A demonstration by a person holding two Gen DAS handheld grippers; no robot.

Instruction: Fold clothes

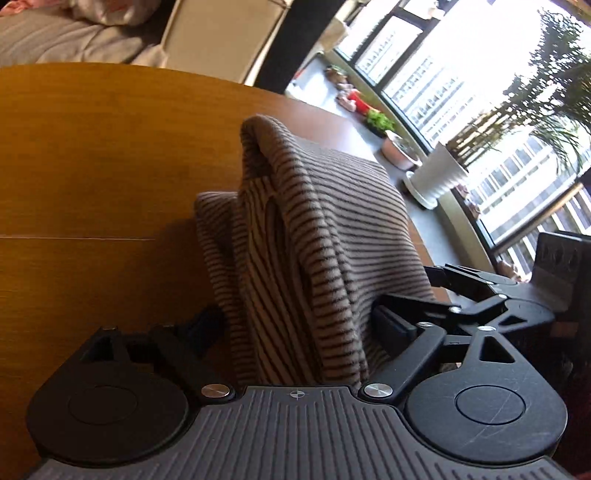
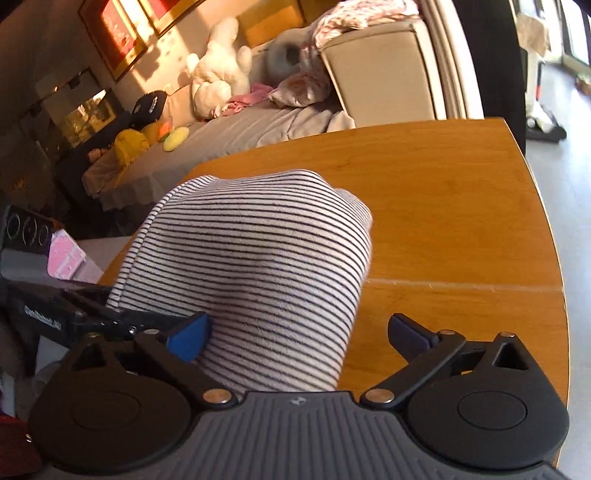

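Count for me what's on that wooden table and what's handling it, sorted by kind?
Striped garments: 1, the striped garment on the wooden table
Grippers: 2, left gripper and right gripper
Total: 3

Around you: a wooden table (image 2: 461, 206) with a seam across it, a grey-covered sofa (image 2: 236, 129) behind carrying a white plush toy (image 2: 221, 70), framed pictures (image 2: 125, 33) on the sunlit wall, and a tall bright window (image 1: 461, 74) above a sill with a white plant pot (image 1: 436, 177).
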